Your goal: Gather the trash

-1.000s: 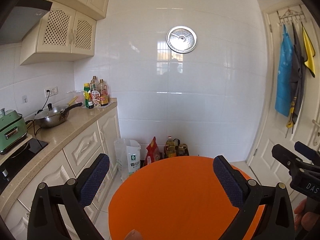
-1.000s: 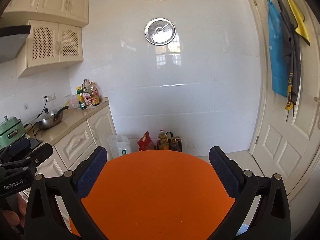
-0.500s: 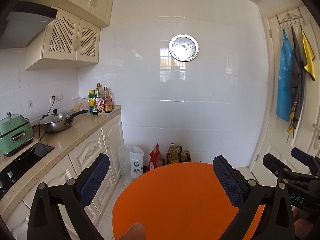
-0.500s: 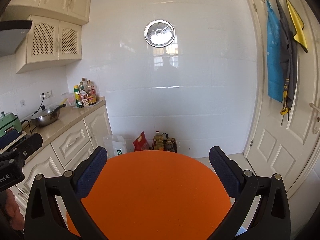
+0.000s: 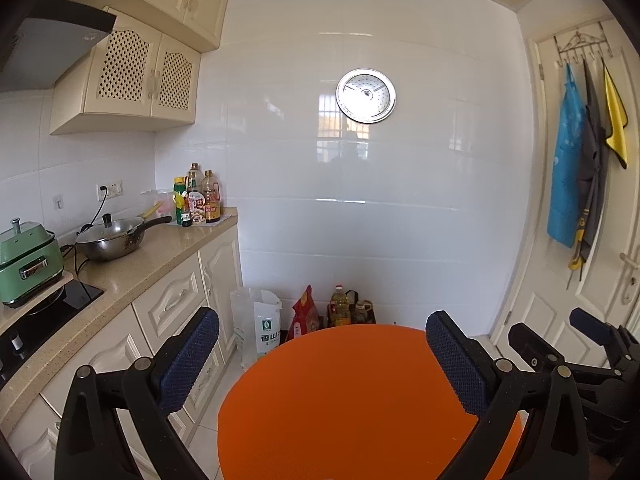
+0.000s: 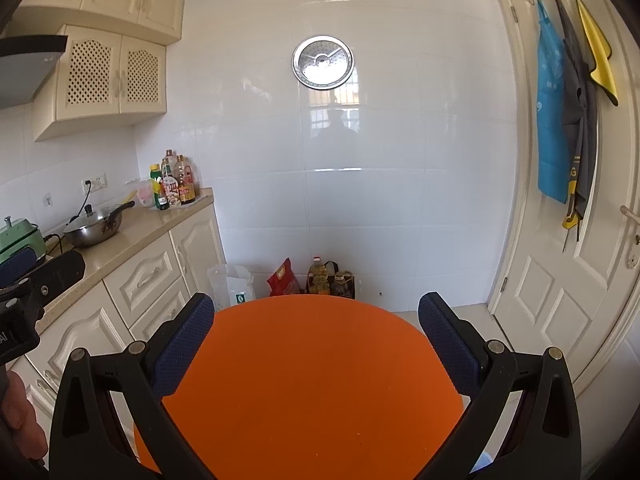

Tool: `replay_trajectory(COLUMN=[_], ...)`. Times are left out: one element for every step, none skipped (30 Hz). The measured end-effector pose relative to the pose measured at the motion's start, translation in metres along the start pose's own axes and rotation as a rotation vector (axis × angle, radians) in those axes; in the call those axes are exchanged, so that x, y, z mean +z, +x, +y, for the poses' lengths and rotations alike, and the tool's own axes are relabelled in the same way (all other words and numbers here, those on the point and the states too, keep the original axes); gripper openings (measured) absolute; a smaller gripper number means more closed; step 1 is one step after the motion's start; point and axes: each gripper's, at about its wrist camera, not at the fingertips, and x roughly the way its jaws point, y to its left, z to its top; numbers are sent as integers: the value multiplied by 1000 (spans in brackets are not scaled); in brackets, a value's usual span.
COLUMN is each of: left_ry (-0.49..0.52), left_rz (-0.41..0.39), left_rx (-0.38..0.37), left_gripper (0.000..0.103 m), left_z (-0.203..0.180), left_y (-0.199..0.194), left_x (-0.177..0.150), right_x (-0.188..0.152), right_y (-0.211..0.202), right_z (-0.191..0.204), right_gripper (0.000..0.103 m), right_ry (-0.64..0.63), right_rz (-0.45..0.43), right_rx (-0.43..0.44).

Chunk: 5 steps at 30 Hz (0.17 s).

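Observation:
A round orange table (image 5: 360,400) fills the lower middle of both wrist views, also seen as the orange table (image 6: 312,380). My left gripper (image 5: 322,354) hovers over it, open, with nothing between its blue pads. My right gripper (image 6: 316,340) hangs open and empty above the same tabletop. The right gripper (image 5: 560,344) shows at the right edge of the left wrist view, and the left gripper (image 6: 36,276) at the left edge of the right wrist view. No trash shows on the tabletop.
A kitchen counter (image 5: 160,256) with a wok (image 5: 112,236), a green appliance (image 5: 28,260) and sauce bottles (image 5: 200,200) runs along the left. On the floor by the white tiled wall stand a white bag (image 5: 260,328), a red bag (image 5: 304,316) and oil bottles (image 5: 344,312). A white door (image 6: 580,280) with hanging aprons is right.
Both grippers have tilted upward and pulled back a little, so the table sits lower in view and more wall and ceiling show. Both stay open.

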Motion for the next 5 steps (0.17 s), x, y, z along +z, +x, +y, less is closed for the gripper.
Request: replay_trajectory(left_ry=[-4,-8,-12,-14,-13], left_rz=[-2,-3,-3,-3,-1], left_rx=[-4,-11,-11,-10,-12], left_gripper=[102,102,102,102,102], left_z=[-2,-2,-3,-5,-6], left_y=[-2,-1,-1,-2,-2], left_x=[-4,-3,-3,-4,-5], right_x=[0,0,-1,-1,-1], right_y=[-1,-1,-1,-1,-1], right_z=[1,1,1,1,1], right_gripper=[103,103,103,103,103], right_ry=[0,0,-1,-3,-5], right_rz=[-1,0,1,1,1], right_rx=[0,0,0,-1,-3])
